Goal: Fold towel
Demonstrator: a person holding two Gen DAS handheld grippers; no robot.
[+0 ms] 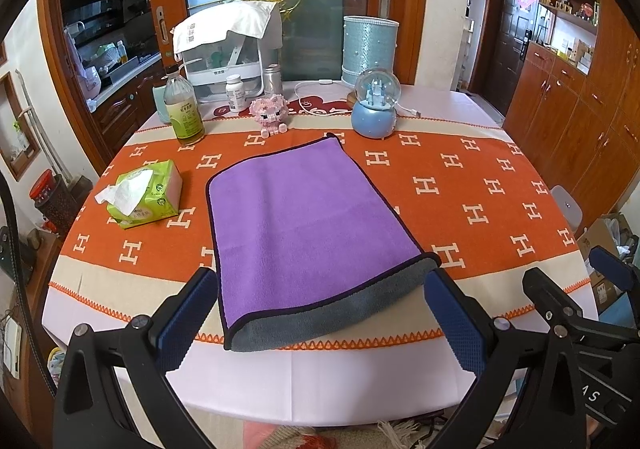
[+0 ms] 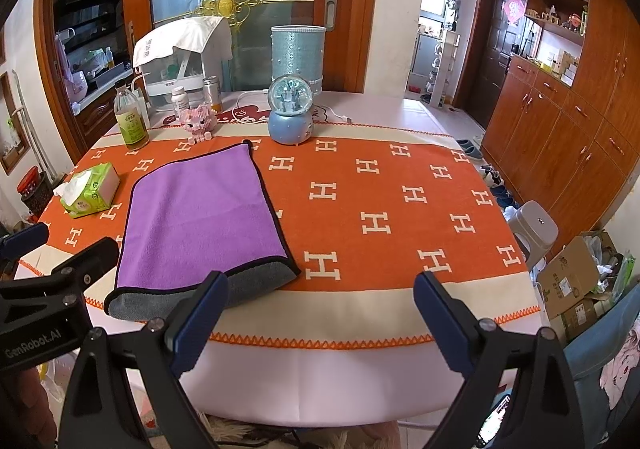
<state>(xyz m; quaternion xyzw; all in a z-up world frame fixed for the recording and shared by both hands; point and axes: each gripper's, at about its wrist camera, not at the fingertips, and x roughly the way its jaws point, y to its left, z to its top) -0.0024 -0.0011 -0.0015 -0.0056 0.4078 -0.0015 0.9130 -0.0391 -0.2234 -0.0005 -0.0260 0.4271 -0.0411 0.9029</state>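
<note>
A purple towel (image 1: 304, 225) with a dark hem lies folded over on the orange H-patterned tablecloth (image 1: 480, 201); its grey underside shows as a strip along the near edge. My left gripper (image 1: 320, 313) is open and empty, hovering just in front of the towel's near edge, its fingers straddling the towel's width. In the right wrist view the towel (image 2: 200, 221) lies left of centre. My right gripper (image 2: 320, 317) is open and empty, right of the towel, its left finger (image 2: 200, 321) overlapping the towel's near right corner in the image.
A green tissue pack (image 1: 144, 195) lies left of the towel. Behind it stand a bottle (image 1: 184, 109), a pink block pig (image 1: 268, 113), a blue snow globe (image 1: 376, 105), a teal cylinder (image 1: 370, 49) and a white appliance (image 1: 228, 49). A stool (image 2: 534, 229) and boxes (image 2: 576, 281) stand right of the table.
</note>
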